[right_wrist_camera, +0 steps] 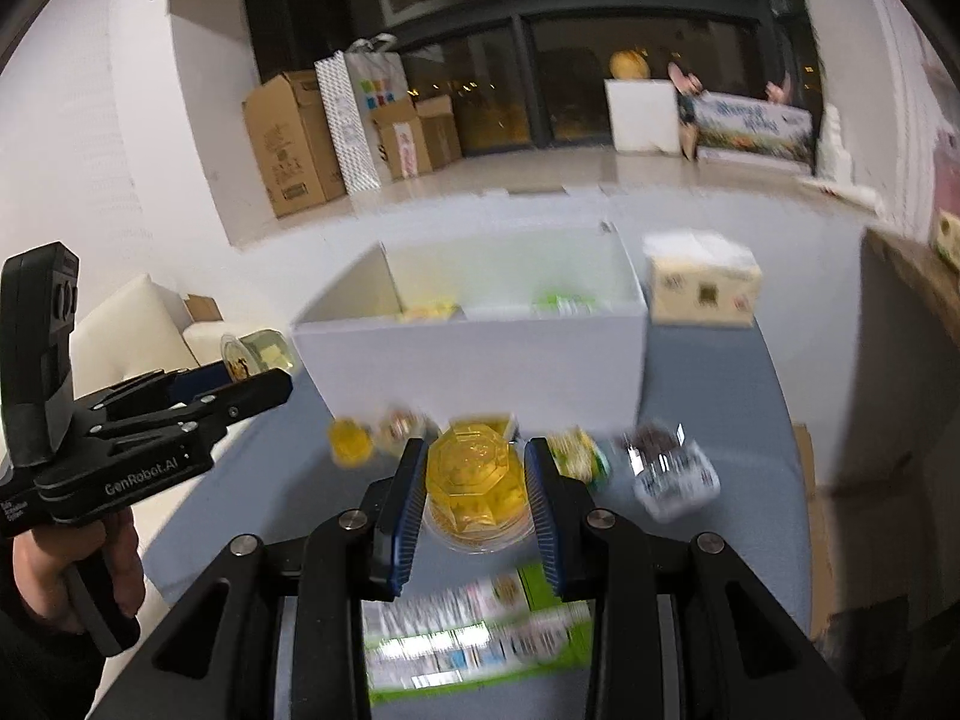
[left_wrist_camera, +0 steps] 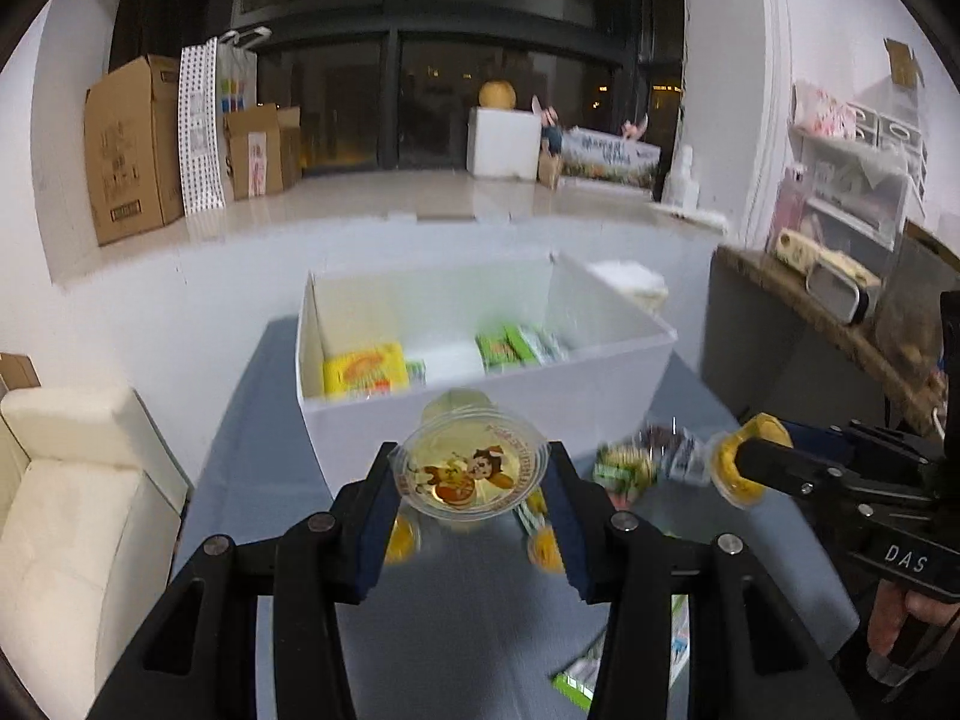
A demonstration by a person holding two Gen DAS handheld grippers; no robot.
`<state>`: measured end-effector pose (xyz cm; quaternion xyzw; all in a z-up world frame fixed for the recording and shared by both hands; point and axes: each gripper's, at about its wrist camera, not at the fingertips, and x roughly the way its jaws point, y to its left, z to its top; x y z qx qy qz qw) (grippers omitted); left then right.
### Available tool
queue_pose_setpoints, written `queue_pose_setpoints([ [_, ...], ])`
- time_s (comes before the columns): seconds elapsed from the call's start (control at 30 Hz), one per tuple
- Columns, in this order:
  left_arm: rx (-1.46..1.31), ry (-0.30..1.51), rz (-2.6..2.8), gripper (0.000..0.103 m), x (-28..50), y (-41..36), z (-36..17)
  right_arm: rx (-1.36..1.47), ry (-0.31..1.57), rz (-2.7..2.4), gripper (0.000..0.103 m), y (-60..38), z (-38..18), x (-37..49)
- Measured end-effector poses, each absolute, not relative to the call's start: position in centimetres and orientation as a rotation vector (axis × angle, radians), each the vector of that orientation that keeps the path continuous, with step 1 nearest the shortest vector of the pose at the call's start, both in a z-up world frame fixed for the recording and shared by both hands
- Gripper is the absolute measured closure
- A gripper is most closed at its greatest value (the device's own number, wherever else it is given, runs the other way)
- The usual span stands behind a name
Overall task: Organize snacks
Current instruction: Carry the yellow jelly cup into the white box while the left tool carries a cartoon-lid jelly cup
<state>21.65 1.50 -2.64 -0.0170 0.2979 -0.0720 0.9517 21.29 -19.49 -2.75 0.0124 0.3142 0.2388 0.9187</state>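
Note:
My left gripper (left_wrist_camera: 471,480) is shut on a clear jelly cup with a cartoon lid (left_wrist_camera: 471,468), held above the blue table just in front of the white box (left_wrist_camera: 480,408). It also shows in the right wrist view (right_wrist_camera: 252,354). My right gripper (right_wrist_camera: 477,480) is shut on a yellow jelly cup (right_wrist_camera: 477,486) held bottom-up above the table; it shows at the right of the left wrist view (left_wrist_camera: 741,462). The box holds a yellow packet (left_wrist_camera: 363,369) and green packets (left_wrist_camera: 510,348).
Loose snacks lie on the blue table (right_wrist_camera: 720,396): yellow jelly cups (right_wrist_camera: 351,441), a green-wrapped snack (right_wrist_camera: 576,456), a dark silver packet (right_wrist_camera: 672,474), green-and-white packets (right_wrist_camera: 468,630). A tissue box (right_wrist_camera: 702,288) stands right of the white box. A white sofa (left_wrist_camera: 72,510) is left.

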Motion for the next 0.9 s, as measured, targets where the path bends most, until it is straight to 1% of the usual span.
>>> queue_pose_setpoints([
  [0.13, -0.044, 0.575, -0.142, 0.052, 23.7, 2.1, -0.6, 0.030, 0.614, 0.504, 0.067, -18.2, -0.5, 24.1],
  [0.17, -0.047, 0.572, -0.140, 0.052, 24.4, 2.2, -0.2, 0.036, 0.607, 0.508, 0.070, -18.0, -0.1, 24.8],
  [0.3, -0.056, 0.584, -0.133, 0.052, 27.8, 2.7, 0.1, 0.006, 0.610, 0.502, 0.069, -16.2, 0.4, 28.8],
  [0.37, -0.056, 0.604, -0.136, 0.052, 29.6, 2.9, -0.2, -0.021, 0.629, 0.493, 0.069, -15.5, -0.1, 30.6],
  [0.5, -0.069, 0.659, -0.124, 0.052, 33.2, 3.8, -2.0, 0.019, 0.680, 0.478, 0.069, -15.2, -1.4, 34.6],
  [0.63, -0.066, 0.698, -0.114, 0.052, 35.4, 4.4, -3.9, 0.019, 0.699, 0.467, 0.069, -15.3, -2.4, 36.7],
  [0.7, -0.076, 0.721, -0.103, 0.049, 36.3, 4.7, -4.7, 0.004, 0.712, 0.461, 0.069, -15.1, -3.0, 37.6],
  [0.73, -0.075, 0.735, -0.084, 0.037, 36.5, 4.7, -5.1, 0.000, 0.721, 0.450, 0.069, -15.1, -3.2, 37.9],
  [0.77, -0.084, 0.736, -0.076, 0.021, 36.7, 4.9, -5.4, -0.001, 0.726, 0.436, 0.064, -15.1, -3.4, 38.1],
  [0.8, -0.093, 0.730, -0.074, 0.014, 36.6, 5.1, -5.6, 0.002, 0.720, 0.424, 0.042, -15.1, -3.5, 38.2],
  [0.83, -0.097, 0.727, -0.068, 0.006, 36.5, 5.2, -5.7, 0.012, 0.707, 0.419, 0.028, -15.3, -3.6, 38.1],
  [0.87, -0.094, 0.722, -0.074, 0.006, 36.4, 5.2, -5.7, 0.024, 0.695, 0.417, 0.011, -15.5, -3.6, 38.1],
  [0.9, -0.088, 0.721, -0.077, 0.006, 36.2, 5.2, -5.7, 0.039, 0.686, 0.421, 0.011, -15.7, -3.5, 37.9],
])
